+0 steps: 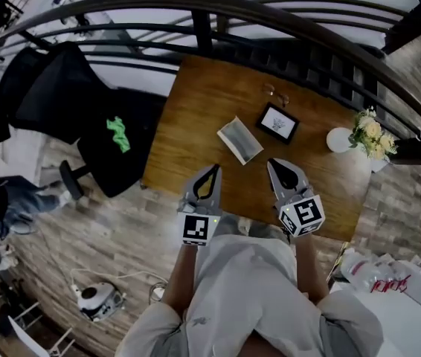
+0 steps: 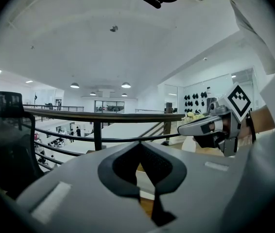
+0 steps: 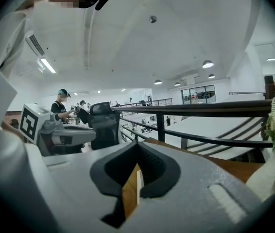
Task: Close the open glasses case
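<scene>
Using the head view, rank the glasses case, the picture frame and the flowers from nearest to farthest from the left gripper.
1. glasses case, just ahead of the left gripper, slightly right.
2. picture frame, beyond the case, further right.
3. flowers, farthest, at the far right.

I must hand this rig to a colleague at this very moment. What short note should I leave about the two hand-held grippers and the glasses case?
Left hand-held gripper: jaws together, holding nothing, over the near edge of the table.
Right hand-held gripper: jaws together, also empty, beside the left one.
Glasses case: lies open on the table just beyond both grippers, to the left of the picture frame. Neither gripper touches it.
Done: nothing on the case yet.
Left: bring a gripper to the case and fold its lid shut.
</scene>
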A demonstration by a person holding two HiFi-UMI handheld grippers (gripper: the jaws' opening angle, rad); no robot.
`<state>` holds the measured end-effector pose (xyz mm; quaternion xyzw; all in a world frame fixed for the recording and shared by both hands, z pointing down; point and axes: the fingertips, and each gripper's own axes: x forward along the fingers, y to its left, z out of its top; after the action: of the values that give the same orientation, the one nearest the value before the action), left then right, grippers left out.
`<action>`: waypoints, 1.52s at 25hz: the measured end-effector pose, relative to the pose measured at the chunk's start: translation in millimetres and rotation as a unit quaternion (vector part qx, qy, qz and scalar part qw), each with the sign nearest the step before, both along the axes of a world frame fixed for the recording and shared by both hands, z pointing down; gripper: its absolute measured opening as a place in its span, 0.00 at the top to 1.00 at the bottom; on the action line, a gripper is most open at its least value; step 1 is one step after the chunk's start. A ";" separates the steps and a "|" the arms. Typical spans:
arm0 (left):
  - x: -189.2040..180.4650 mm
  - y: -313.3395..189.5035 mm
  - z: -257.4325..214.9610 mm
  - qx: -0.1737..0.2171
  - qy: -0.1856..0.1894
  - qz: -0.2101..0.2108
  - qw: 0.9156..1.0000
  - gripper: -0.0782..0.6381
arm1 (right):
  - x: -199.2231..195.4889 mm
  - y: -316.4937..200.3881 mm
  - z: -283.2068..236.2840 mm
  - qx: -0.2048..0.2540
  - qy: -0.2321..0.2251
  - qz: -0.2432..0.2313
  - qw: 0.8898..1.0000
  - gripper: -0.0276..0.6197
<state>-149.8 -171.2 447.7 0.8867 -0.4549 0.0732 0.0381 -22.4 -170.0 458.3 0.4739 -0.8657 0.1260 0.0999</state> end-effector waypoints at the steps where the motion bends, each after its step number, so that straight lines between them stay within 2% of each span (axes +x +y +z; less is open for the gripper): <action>1: 1.8 -2.0 6.4 -0.006 -0.005 0.002 1.000 0.86 | 2.1 -1.1 3.9 -0.004 0.001 0.003 1.000 0.95; 9: 23.9 -24.1 42.1 -0.041 -0.020 0.002 0.999 0.86 | 21.7 -21.3 35.9 -0.031 -0.003 0.001 1.000 0.95; 22: 47.4 -54.0 104.9 -0.086 -0.034 0.001 0.996 0.86 | 28.0 -50.9 94.6 -0.075 0.010 -0.023 0.997 0.95; 38: 74.5 -73.0 165.1 -0.136 -0.053 0.031 0.989 0.86 | 29.3 -76.2 162.3 -0.133 0.022 -0.027 0.990 0.95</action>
<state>-75.4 -244.2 612.7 0.8817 -0.4147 0.1821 0.1321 6.8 -246.2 620.7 0.4355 -0.8513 0.2273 0.1845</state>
